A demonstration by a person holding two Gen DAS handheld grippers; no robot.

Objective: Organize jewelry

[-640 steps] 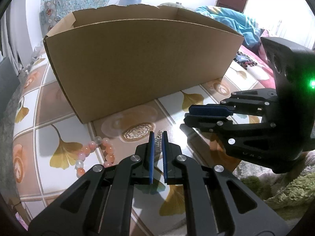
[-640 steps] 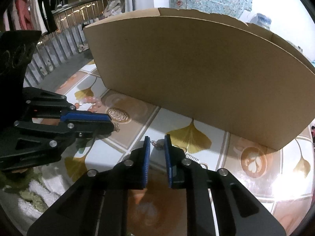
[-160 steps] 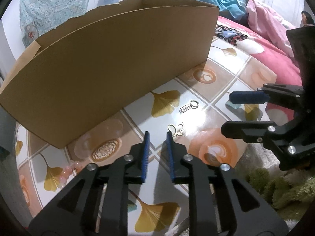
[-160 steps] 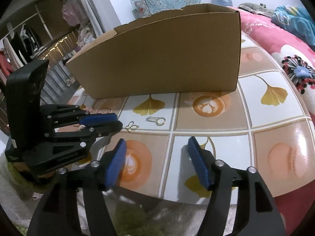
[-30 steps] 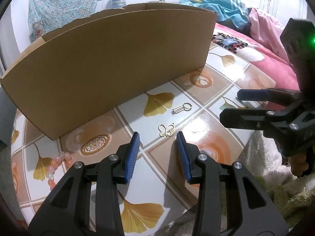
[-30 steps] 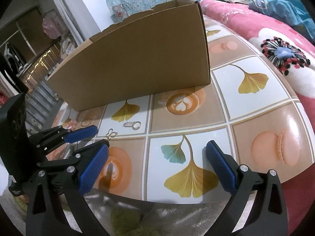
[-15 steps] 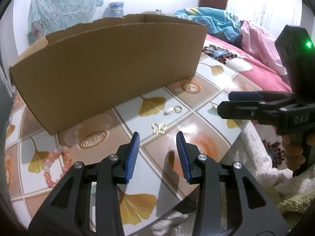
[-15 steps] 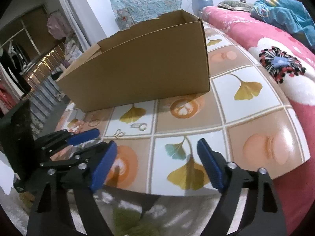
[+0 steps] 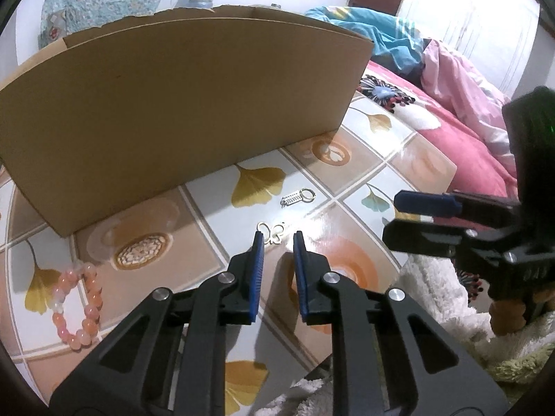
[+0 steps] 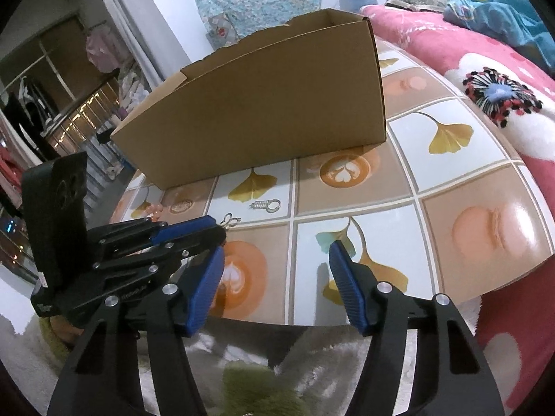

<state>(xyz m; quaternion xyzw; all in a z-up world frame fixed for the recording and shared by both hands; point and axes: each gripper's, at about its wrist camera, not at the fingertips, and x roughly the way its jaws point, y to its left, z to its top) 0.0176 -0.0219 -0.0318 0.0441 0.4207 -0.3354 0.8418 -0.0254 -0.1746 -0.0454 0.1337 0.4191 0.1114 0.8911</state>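
A gold butterfly charm [image 9: 272, 233] lies on the tiled table, right at the tips of my left gripper [image 9: 278, 239]. Its blue pads stand a narrow gap apart and are closing, with the charm's near edge between the tips and not pressed. A silver ring with a small spring [image 9: 298, 197] lies just beyond, and a pink bead bracelet [image 9: 78, 306] at the left. The cardboard box [image 9: 173, 104] stands behind them. My right gripper [image 10: 275, 254] hovers over the table's front edge, its jaws wide apart but closing on nothing. There the left gripper [image 10: 215, 227] reaches the butterfly charm [image 10: 230, 220].
A bed with pink flowered bedding [image 10: 485, 69] borders the table on the right. A white and green fluffy rug [image 9: 451, 312] lies below the table's front edge [image 10: 347, 319]. The tiles right of the right gripper [image 9: 426, 218] hold nothing.
My left gripper's jaws have narrowed a lot and its tips have come up to the butterfly charm. The right gripper's jaws have also drawn closer together.
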